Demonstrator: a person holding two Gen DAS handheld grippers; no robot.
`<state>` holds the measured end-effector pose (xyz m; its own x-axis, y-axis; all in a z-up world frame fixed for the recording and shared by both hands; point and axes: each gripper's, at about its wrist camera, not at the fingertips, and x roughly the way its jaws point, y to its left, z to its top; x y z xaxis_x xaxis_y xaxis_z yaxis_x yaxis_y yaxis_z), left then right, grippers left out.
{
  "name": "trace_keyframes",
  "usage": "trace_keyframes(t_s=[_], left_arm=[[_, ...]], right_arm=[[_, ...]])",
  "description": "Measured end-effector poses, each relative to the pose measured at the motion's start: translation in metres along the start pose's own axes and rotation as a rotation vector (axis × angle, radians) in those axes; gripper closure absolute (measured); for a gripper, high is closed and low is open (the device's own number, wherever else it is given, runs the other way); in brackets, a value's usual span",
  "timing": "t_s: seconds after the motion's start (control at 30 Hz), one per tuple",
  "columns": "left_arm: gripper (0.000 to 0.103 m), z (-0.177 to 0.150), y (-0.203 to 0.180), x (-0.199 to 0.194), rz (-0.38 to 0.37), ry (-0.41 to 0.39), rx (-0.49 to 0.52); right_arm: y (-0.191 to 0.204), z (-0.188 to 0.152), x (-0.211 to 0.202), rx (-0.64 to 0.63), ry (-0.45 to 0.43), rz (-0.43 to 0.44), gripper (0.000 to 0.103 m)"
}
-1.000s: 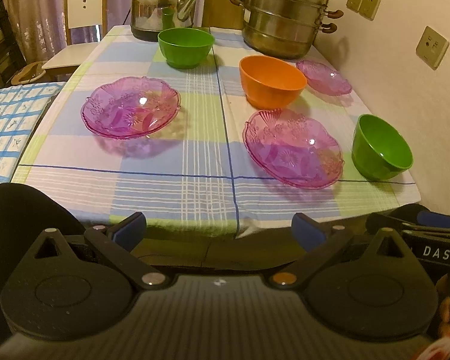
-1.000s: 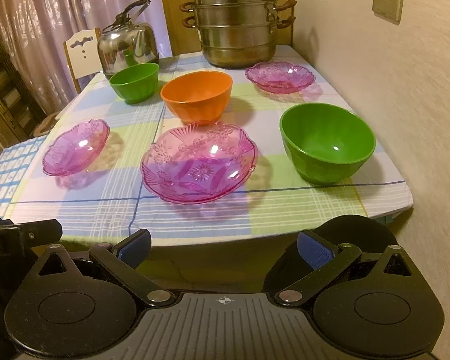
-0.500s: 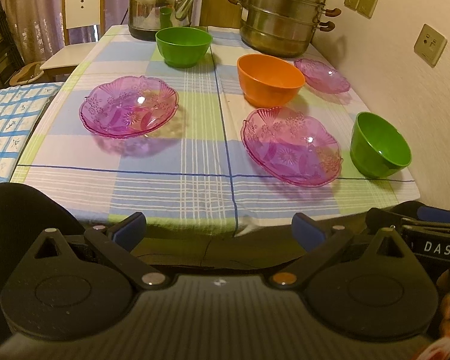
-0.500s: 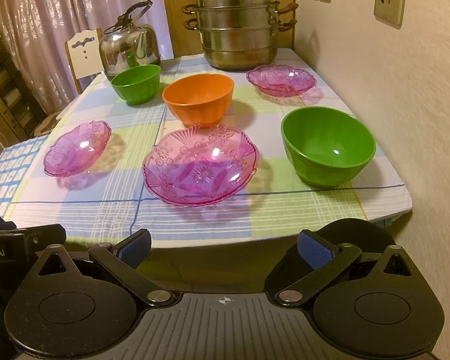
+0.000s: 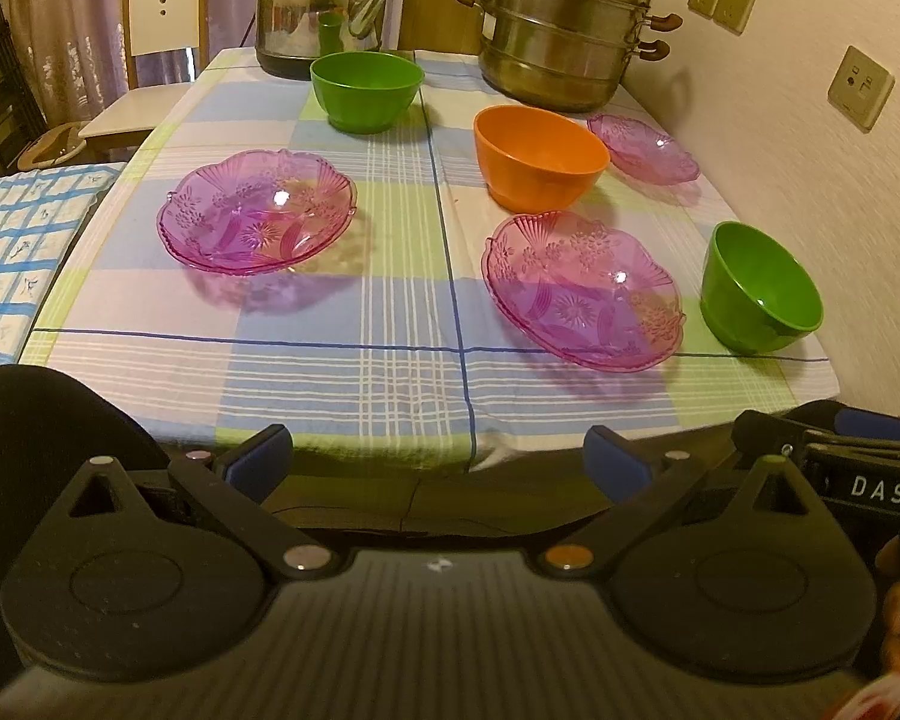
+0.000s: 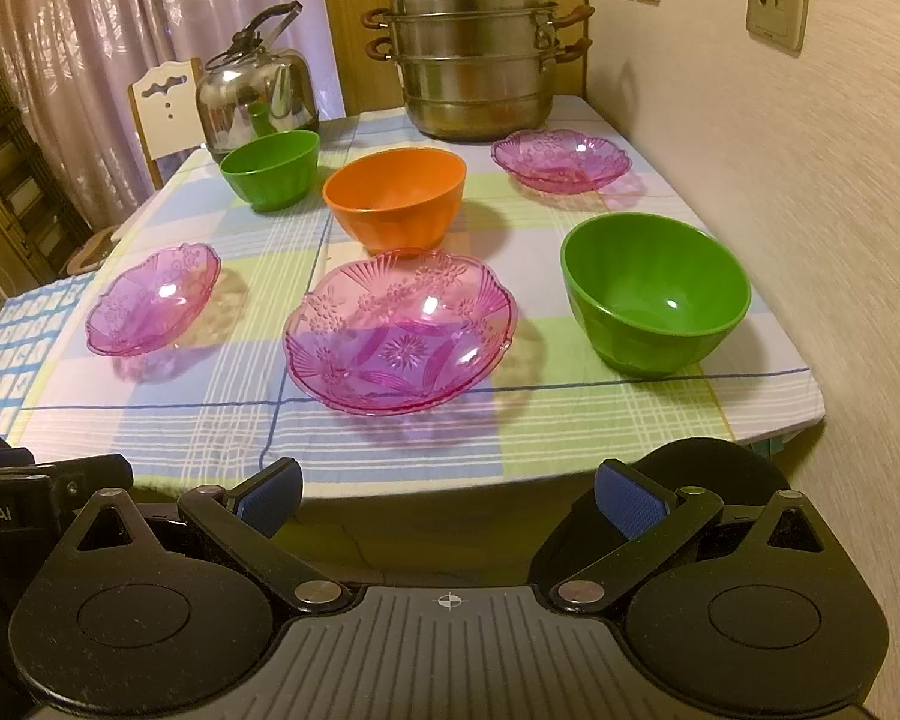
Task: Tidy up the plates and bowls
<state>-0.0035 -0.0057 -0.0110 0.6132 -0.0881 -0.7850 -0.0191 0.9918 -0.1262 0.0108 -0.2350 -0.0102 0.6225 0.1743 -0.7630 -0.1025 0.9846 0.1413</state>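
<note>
**Six dishes spread out, nothing in hand**

While both of your tools hang short of the near table edge, none of the dishes is held. Your left gripper (image 5: 438, 461) has its blue pads well apart with nothing between them, and your right gripper (image 6: 449, 497) is spread just as wide and empty.

The dishes sit apart from one another on the checked tablecloth (image 6: 390, 450). The near pink plate (image 6: 401, 331) lies just ahead of your right gripper, with the near green bowl (image 6: 654, 300) beside it toward the wall. The orange bowl (image 6: 396, 199) stands just behind that plate. The left pink plate (image 5: 257, 210) lies alone on the other half of the table. The far pink plate (image 6: 561, 159) sits near the steel steamer pot (image 6: 474, 42), and the far green bowl (image 6: 271, 169) sits in front of the kettle (image 6: 257, 97).

The plates are clear, pressed with flower and fan patterns, shallow, with scalloped rims. They look light and stiff, but glossy, so likely slippery, and possibly brittle. Take each by its rim, one pad over and one under, and pinch gently.

The bowls look like smooth opaque plastic: light, tough, round, with tall walls. Grip across the wall at the rim, one pad inside. Since all three look alike in shape, they should nest; the plates should stack likewise.
</note>
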Motion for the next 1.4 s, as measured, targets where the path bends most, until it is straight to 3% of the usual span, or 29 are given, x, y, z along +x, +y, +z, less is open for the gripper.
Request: trace_keyframes(t_s=[1.03, 1.4], left_arm=[[0.001, 0.001, 0.001, 0.001, -0.002, 0.001, -0.002], [0.001, 0.023, 0.030, -0.003, -0.032, -0.023, -0.088]], right_arm=[[0.001, 0.000, 0.000, 0.001, -0.001, 0.001, 0.000], [0.016, 0.015, 0.001, -0.005, -0.027, 0.051, 0.000]])
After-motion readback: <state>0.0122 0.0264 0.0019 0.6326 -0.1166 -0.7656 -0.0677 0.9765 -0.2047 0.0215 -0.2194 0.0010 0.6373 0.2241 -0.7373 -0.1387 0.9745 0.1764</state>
